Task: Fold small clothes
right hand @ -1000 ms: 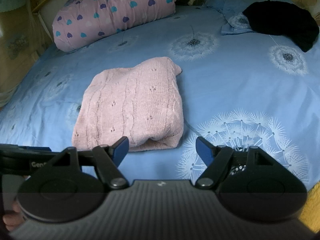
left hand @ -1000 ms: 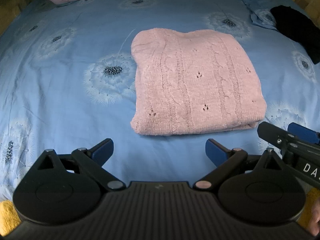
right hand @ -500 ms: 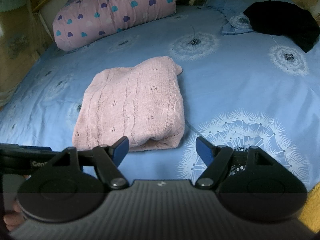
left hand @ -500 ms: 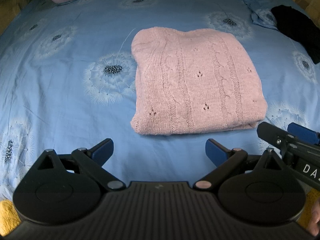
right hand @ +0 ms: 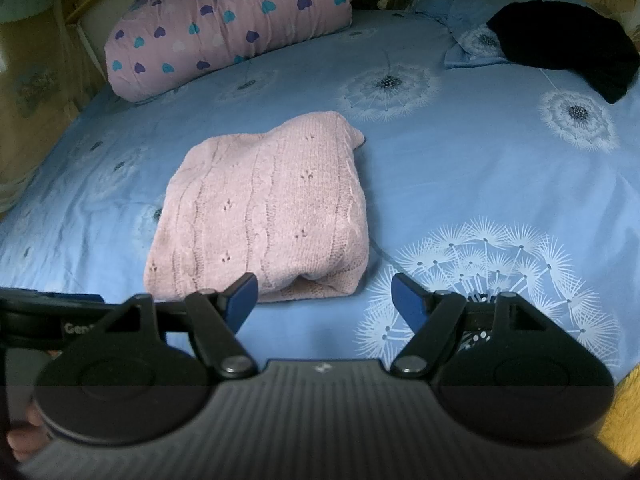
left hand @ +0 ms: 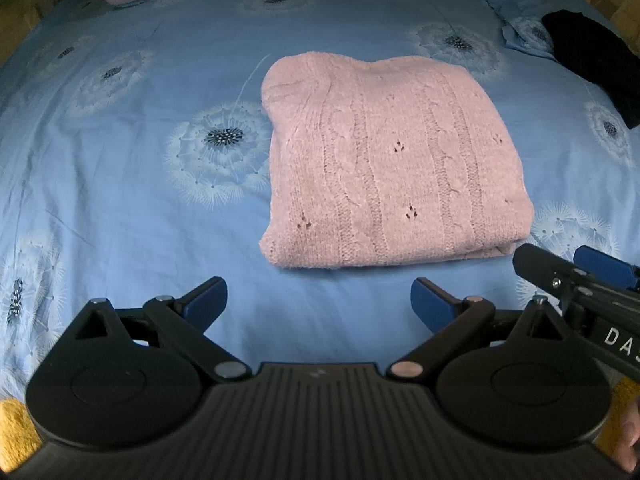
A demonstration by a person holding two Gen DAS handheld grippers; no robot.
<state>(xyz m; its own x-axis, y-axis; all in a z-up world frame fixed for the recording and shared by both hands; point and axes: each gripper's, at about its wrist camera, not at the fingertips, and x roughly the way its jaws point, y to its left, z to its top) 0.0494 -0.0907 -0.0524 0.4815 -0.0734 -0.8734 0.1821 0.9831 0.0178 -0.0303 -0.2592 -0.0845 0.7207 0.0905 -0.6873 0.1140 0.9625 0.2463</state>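
Left gripper (left hand: 316, 300) sits spread wide and holding nothing, hovering over bare sheet near the front edge of the bed (left hand: 120, 208). From its camera the pink knit sweater (left hand: 384, 168) lies mid-bed, already folded into a chunky rectangle with stacked layers showing at the near right corner. Right gripper (left hand: 576, 272) pokes in from the right, just beside that corner.

Right wrist view: that gripper (right hand: 324, 300) is also gaping, empty, with the sweater (right hand: 272, 216) just ahead of its left finger. A heart-print pillow (right hand: 228, 24) sits at the head edge, and a black garment (right hand: 568, 44) lies toward the far right corner.

Looks basically done to me. If anything, I'd just tidy the loose near edge: pinch all layers together and keep it low so nothing unrolls.
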